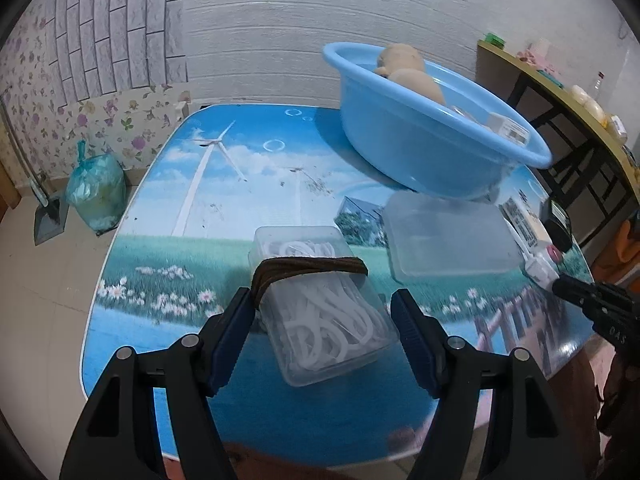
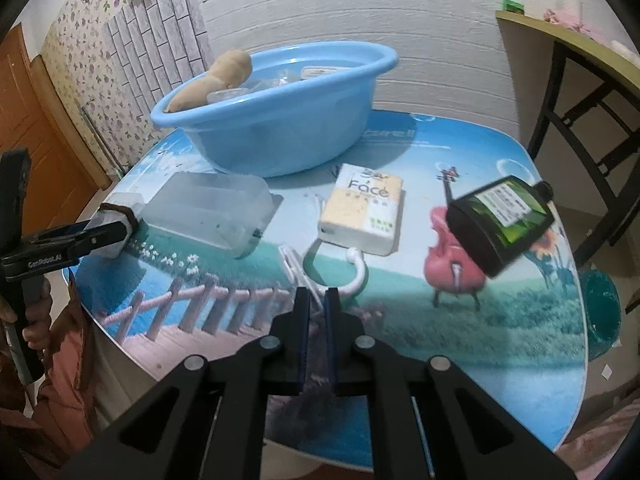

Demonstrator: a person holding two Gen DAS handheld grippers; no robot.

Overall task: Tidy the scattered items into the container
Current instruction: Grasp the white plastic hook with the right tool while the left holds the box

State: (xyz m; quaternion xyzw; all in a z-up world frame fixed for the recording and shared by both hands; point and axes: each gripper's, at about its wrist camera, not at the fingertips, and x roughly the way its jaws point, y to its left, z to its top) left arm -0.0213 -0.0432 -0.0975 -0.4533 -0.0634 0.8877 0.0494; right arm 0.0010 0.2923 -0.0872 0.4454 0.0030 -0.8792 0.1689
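My left gripper is shut on a clear plastic box of white hooks, wrapped with a brown band; the box hangs between the blue pads above the table's front. The right wrist view shows that same gripper at the left edge. My right gripper is shut on a white plastic hook, whose curved end sticks out past the fingertips. The blue basin stands at the back with a beige plush toy and small boxes inside. On the table lie a clear lidded container, a "Face" tissue pack and a black bottle.
The picture-printed table ends near the grippers. A green rubbish bag and a dustpan sit on the floor at the left. A side table with dark legs stands at the right. A person's hand holds the left gripper.
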